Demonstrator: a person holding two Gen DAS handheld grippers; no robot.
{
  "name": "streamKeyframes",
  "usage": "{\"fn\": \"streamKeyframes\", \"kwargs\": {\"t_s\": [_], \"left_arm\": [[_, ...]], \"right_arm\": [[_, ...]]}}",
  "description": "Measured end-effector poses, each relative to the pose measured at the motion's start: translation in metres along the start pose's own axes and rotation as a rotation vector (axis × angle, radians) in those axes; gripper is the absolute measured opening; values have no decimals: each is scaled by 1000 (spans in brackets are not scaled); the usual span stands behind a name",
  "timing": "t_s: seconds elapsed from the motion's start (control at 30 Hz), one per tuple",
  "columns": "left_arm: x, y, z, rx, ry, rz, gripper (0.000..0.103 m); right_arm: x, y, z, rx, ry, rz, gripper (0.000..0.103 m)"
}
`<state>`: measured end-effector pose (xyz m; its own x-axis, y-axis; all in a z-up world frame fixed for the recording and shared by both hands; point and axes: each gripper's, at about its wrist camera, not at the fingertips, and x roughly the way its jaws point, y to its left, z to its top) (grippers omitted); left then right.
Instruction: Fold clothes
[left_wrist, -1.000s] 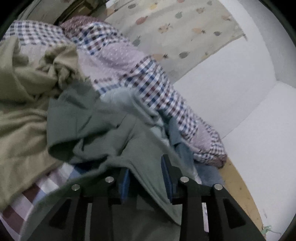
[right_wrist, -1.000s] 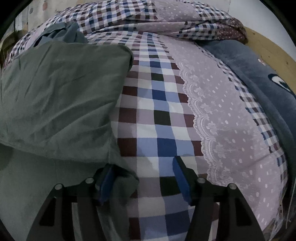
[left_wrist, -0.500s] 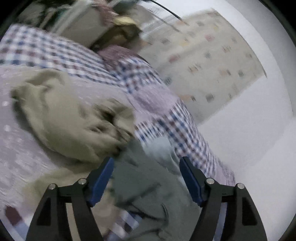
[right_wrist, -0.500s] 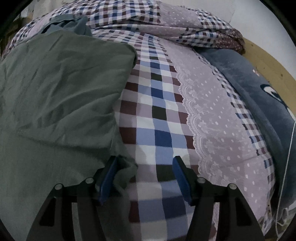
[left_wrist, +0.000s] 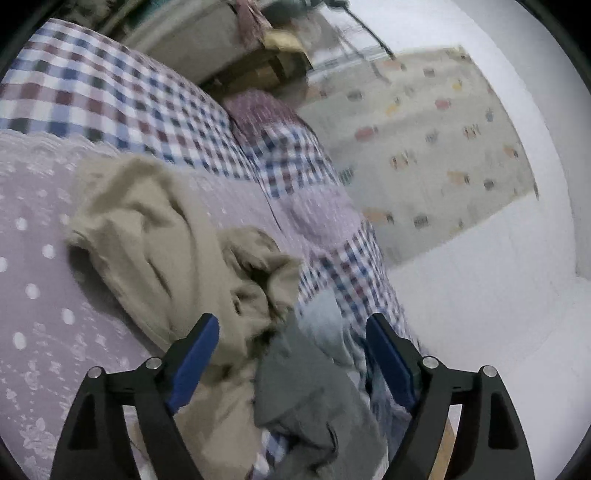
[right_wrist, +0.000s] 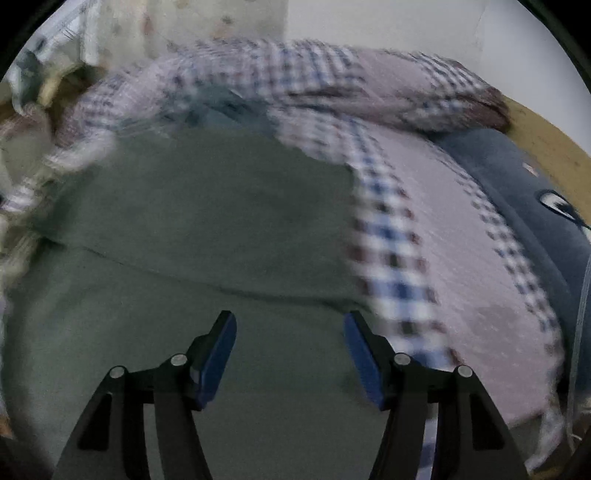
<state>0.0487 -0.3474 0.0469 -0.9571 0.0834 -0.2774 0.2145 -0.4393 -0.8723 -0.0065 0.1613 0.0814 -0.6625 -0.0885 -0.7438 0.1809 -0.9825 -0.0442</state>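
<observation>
- Grey-green garment (right_wrist: 207, 236) lies spread flat on the bed, just ahead of and under your right claw (right_wrist: 290, 350), one layer doubled over. It looks light and limp, so it will sag and slide: take it at a corner or along the fold edge.
- Tan garment (left_wrist: 159, 240) sits bunched just ahead of your left claw (left_wrist: 291, 354); soft and crumpled, so pinch a hem.
- Left claw's jaws are opening, pinching nothing; right claw stands apart, empty.
</observation>
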Motion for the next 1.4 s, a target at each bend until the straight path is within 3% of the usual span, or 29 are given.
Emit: {"fn": "streamKeyframes", "kwargs": {"t_s": [0.1, 0.2, 0.3, 0.47, 0.6, 0.73, 0.9, 1.23, 1.27, 1.33, 1.4], "left_arm": [[5, -9, -3, 45, 64, -12, 86], [3, -15, -3, 66, 63, -21, 86], [0, -17, 0, 46, 45, -39, 86], [-1, -19, 4, 17, 37, -67, 86], [-3, -18, 9, 23, 24, -57, 86], [-4, -13, 12, -4, 22, -70, 86], [-4, -12, 12, -14, 30, -81, 86], [-7, -8, 15, -38, 22, -89, 86], [-8, -7, 16, -42, 20, -89, 86], [-9, -4, 18, -51, 16, -90, 86], [-11, 1, 22, -69, 7, -89, 86]], "right_arm": [[-14, 57, 30, -32, -55, 167, 65], [-13, 115, 62, -51, -70, 343, 65], [0, 167, 89, -73, -54, 459, 65], [44, 228, 130, -45, 26, 523, 65], [98, 252, 155, 76, 165, 553, 65], [147, 255, 163, 213, 291, 531, 64], [175, 267, 161, 215, 302, 434, 64], [194, 279, 158, 192, 287, 231, 60], [192, 281, 160, 177, 273, 223, 56], [187, 287, 164, 138, 241, 207, 4], [177, 296, 169, 82, 201, 223, 2]]}}
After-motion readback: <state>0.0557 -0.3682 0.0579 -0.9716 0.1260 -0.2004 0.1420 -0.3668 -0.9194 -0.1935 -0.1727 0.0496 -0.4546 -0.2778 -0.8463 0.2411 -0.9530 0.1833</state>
